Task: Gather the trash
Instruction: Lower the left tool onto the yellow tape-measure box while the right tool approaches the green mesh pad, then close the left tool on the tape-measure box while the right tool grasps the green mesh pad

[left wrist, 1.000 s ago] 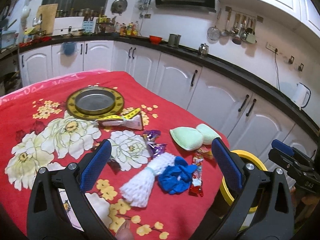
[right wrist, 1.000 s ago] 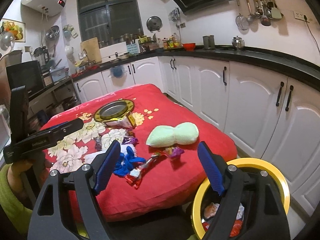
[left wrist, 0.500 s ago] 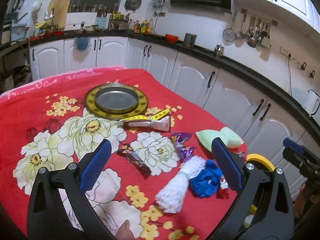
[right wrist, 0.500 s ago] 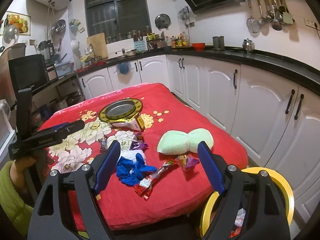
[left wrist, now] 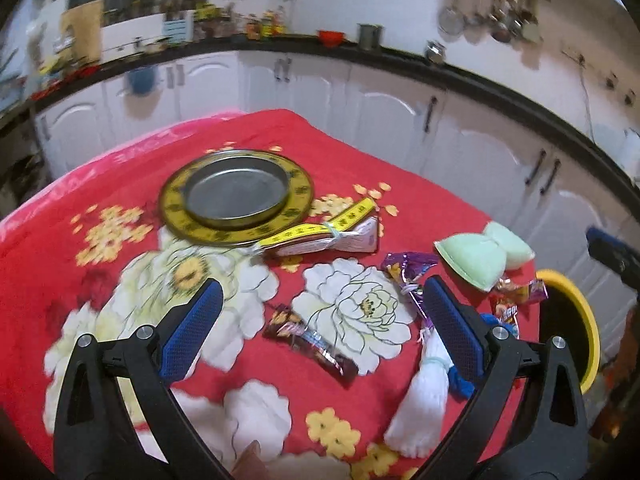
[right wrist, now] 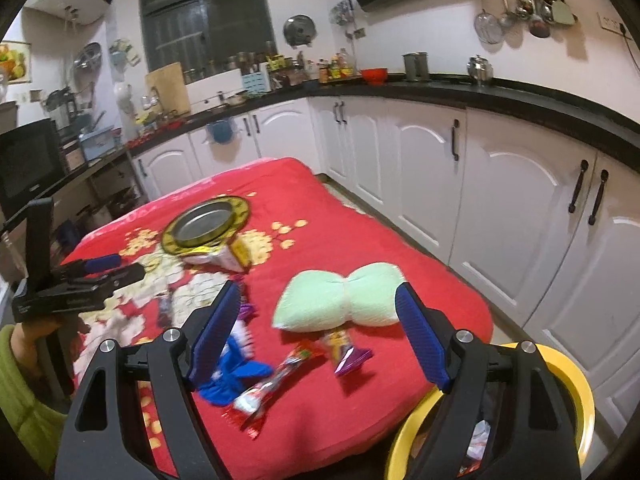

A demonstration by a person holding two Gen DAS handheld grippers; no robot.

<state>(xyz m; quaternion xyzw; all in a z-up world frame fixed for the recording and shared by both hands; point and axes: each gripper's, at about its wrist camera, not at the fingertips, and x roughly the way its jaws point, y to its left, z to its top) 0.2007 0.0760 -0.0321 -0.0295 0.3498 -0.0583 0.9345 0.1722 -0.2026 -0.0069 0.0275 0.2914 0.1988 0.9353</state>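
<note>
Candy wrappers lie on the red flowered cloth: a dark brown wrapper, a purple one, and red ones near the edge. My left gripper is open and empty, hovering over the brown wrapper. My right gripper is open and empty, above the table's near edge, close to the red wrappers and a small purple wrapper. A yellow-rimmed trash bin with wrappers inside stands on the floor under the right gripper; it also shows in the left wrist view.
A metal plate with a yellow rim, a yellow tape measure on a packet, a green bow-shaped cushion, a white tassel and blue cloth lie on the table. White cabinets stand behind.
The left gripper moved left and forward over the table, now centred on the brown wrapper. The right gripper shifted closer to the table; the bin slid lower right in its view.
</note>
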